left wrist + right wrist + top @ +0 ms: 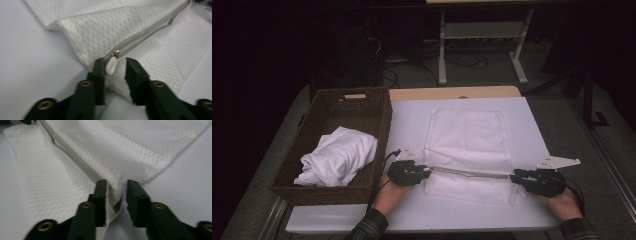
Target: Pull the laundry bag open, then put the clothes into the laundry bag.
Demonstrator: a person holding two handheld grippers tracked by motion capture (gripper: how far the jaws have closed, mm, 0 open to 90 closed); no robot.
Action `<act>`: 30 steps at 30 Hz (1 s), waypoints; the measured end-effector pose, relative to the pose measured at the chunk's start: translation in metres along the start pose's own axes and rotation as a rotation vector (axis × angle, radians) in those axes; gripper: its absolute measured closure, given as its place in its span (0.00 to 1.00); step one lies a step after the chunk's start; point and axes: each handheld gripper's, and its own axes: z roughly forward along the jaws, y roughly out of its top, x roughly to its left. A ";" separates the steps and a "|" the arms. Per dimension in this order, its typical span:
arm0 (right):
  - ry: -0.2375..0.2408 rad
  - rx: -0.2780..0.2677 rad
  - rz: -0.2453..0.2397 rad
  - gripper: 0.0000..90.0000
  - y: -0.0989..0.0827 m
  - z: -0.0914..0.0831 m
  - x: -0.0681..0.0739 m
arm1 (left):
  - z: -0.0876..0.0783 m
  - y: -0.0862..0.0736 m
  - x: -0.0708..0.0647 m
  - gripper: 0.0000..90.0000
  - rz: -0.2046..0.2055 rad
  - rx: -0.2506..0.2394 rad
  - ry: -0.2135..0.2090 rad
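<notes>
Mesh laundry bag (467,150), white, lies flat on the white table mat (532,125), centre right, zipper (469,173) running across its near part between the two grippers. Zipper pull (111,65), a white tab, sits at the bag's left end, between the jaws of the left gripper (115,60); jaws are parted, one jaw beside the tab, no squeeze visible. Right gripper (116,181) is at the bag's right end, jaws also parted, a fold of mesh and the zipper tape end standing between them, not pinched.

Risks, as judgement: with both sets of jaws loose, the bag is unanchored, so any tug on the tab likely drags the whole bag instead of running the slider. Tab is small and smooth and could slip out on closing. Right jaws may catch only thin mesh, which could bunch or snag in the zipper teeth. Zipper appears taut and slightly raised; letting go may make it slump and shift the tab.

Wicker basket (332,145) sits at the table's left with a crumpled white cloth (339,155) inside, well apart from the bag. Wooden tabletop edge (452,93) shows beyond the mat. Room is dark; another table frame (482,45) and cables on the floor behind.
</notes>
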 end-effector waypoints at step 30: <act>-0.044 -0.008 0.032 0.16 -0.001 0.003 0.003 | -0.007 0.012 -0.008 0.19 -0.003 -0.037 -0.038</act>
